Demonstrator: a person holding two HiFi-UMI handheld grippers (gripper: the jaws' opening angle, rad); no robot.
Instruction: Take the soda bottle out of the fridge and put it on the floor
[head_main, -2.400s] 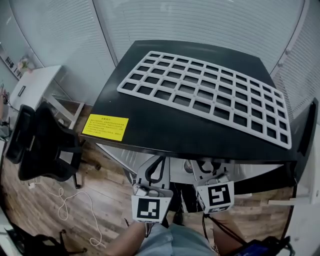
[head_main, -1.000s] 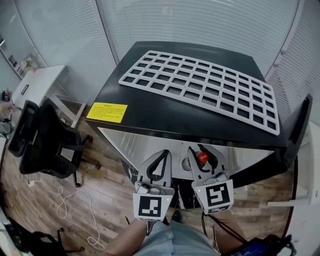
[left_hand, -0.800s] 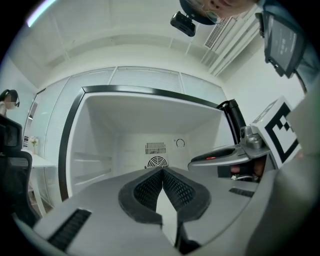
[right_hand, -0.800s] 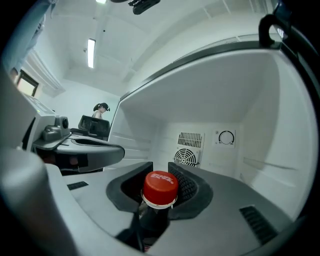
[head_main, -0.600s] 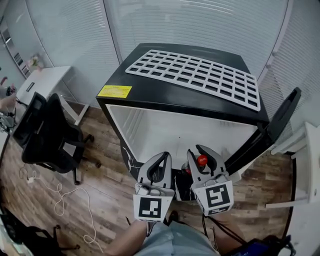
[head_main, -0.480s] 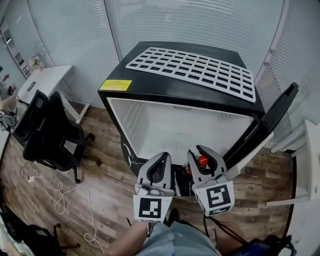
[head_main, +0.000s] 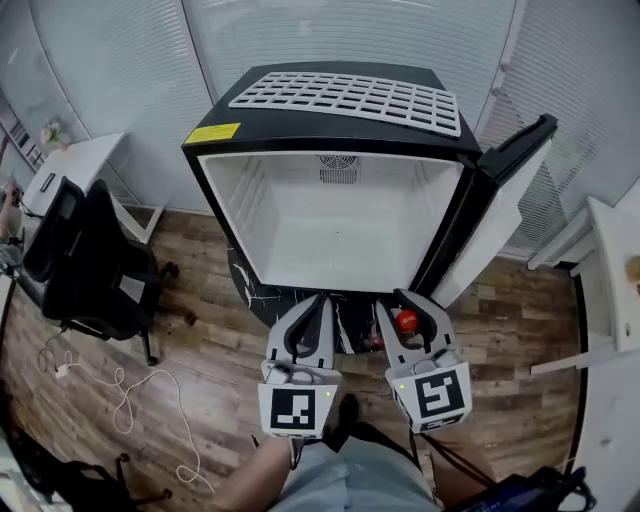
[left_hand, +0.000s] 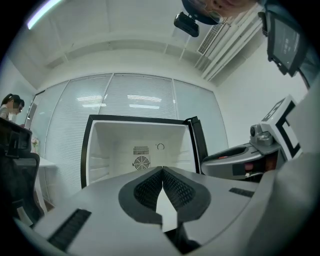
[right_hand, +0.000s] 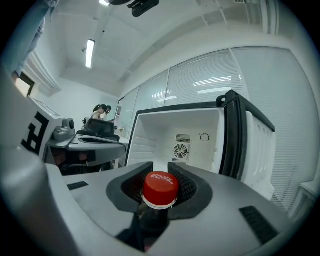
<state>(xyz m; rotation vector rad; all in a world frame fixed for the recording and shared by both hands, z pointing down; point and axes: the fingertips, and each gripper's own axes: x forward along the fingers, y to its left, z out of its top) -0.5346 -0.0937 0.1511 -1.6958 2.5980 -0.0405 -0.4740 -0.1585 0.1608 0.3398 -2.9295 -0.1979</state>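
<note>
The soda bottle (head_main: 405, 321), dark with a red cap, stands upright between the jaws of my right gripper (head_main: 400, 300), which is shut on its neck. In the right gripper view the red cap (right_hand: 160, 187) sits just behind the fingertips of my right gripper (right_hand: 160, 167). My left gripper (head_main: 318, 300) is level beside it, shut, its pads meeting with nothing between them (left_hand: 162, 169). Both grippers hang in front of the black fridge (head_main: 330, 140), apart from it. Its white inside shows no contents. The bottle's lower body is hidden.
The fridge door (head_main: 500, 200) stands open to the right. A black office chair (head_main: 90, 260) and a white desk (head_main: 70, 165) are at the left. A white cable (head_main: 130, 400) lies on the wooden floor (head_main: 200, 340). A white table edge (head_main: 615, 290) is at the right.
Both grippers have drawn back from the fridge, the right one carrying the bottle. The fridge's opening and door, earlier hidden under its top, are now in full view.
</note>
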